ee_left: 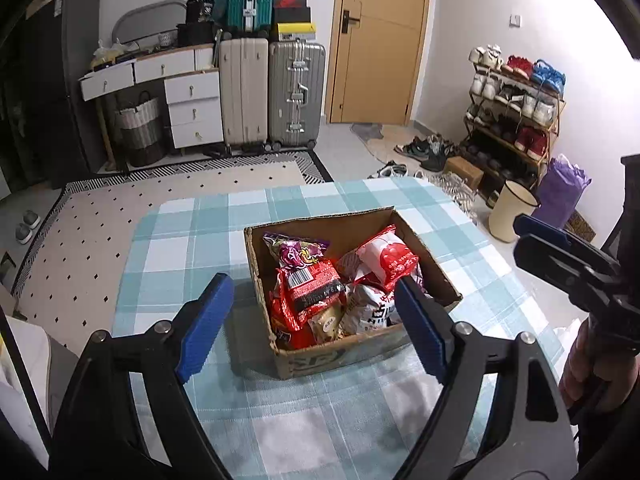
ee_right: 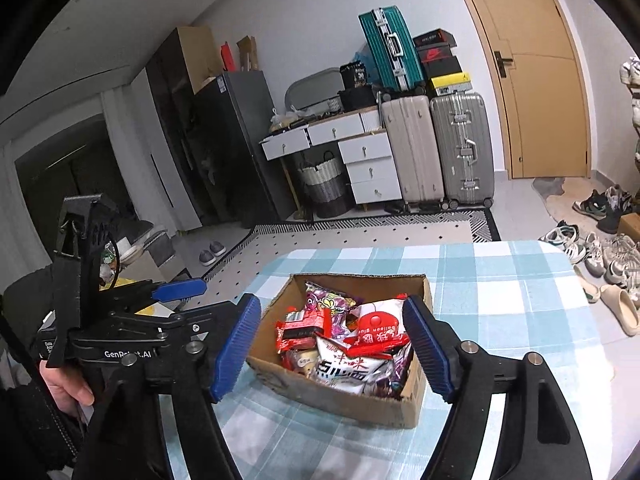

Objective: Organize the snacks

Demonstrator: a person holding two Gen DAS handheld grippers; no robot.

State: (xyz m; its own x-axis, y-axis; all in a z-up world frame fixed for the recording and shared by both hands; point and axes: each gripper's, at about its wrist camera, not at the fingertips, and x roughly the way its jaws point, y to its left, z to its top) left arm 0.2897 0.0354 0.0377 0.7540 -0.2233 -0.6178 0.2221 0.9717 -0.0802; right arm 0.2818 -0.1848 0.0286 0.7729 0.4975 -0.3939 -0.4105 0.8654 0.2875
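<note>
The snacks [ee_left: 332, 288] sit heaped in an open cardboard box [ee_left: 432, 268] on the checked tablecloth [ee_left: 192, 248], and that box lies straight ahead of and below both your tools, so the coming move looks like a short reach forward and down. Your left gripper [ee_left: 316, 320] has its blue pads spread wide and empty, framing the near half of the box; your right gripper [ee_right: 332, 344] is likewise wide and holding nothing, with the box between its pads in its own view. Neither is plainly nearer, though the left wrist view looks more steeply down into the box. The red packet with the barcode [ee_left: 310, 294] lies with its long axis running away from your left fingers, roughly in line with them, so you would likely need to turn the wrist to close across its narrow side. The white and red bag [ee_left: 386, 260] leans on the far right wall. How deep the pile goes is hidden, packets overlap so their edges are hard to separate, and your right pad covers part of the silver bag [ee_left: 368, 306].
</note>
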